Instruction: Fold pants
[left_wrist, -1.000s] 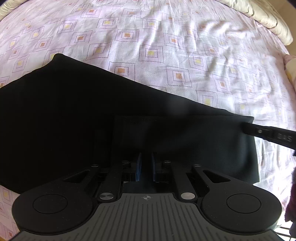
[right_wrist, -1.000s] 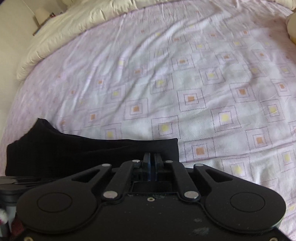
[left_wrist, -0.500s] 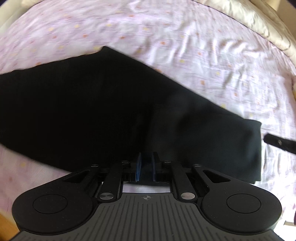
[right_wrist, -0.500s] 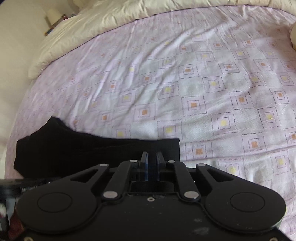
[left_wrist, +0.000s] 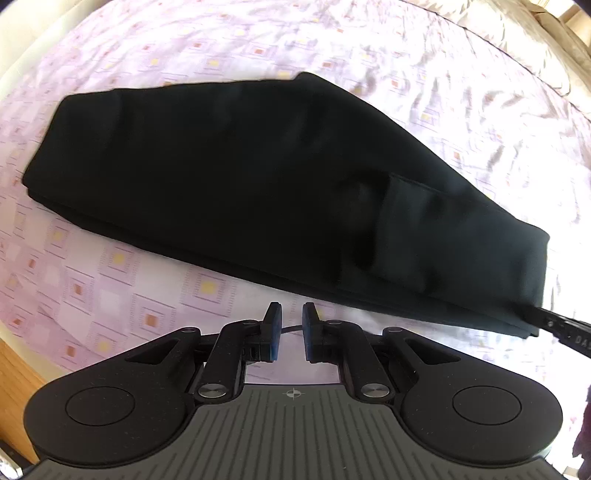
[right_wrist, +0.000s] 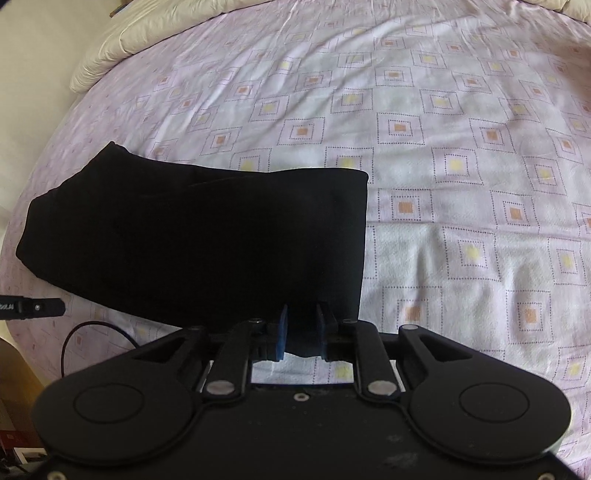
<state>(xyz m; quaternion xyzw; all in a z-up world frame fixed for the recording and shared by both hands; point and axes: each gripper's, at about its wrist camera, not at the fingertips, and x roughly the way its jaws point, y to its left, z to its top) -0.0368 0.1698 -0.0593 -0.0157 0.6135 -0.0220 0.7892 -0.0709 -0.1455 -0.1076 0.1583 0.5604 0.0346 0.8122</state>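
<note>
The black pants (left_wrist: 280, 177) lie folded into a long flat bundle on the bed; they also show in the right wrist view (right_wrist: 207, 240). My left gripper (left_wrist: 291, 314) is open and empty, just short of the pants' near edge, over bare sheet. My right gripper (right_wrist: 303, 314) is open with the near right corner of the pants lying between its jaws. The right gripper's tip shows at the pants' right end in the left wrist view (left_wrist: 561, 328). The left gripper's tip shows at the left in the right wrist view (right_wrist: 33, 308).
The bed sheet (right_wrist: 461, 166) is pale pink with a pattern of squares and spreads far and right of the pants. A cream duvet (right_wrist: 122, 44) lies along the far edge. A black cable (right_wrist: 85, 332) loops near the bed's left edge. Wooden floor (left_wrist: 14, 384) shows at lower left.
Both grippers opened and let go of the pants, then pulled back toward me. The pants now lie flat on the sheet, and more of them is in view.
</note>
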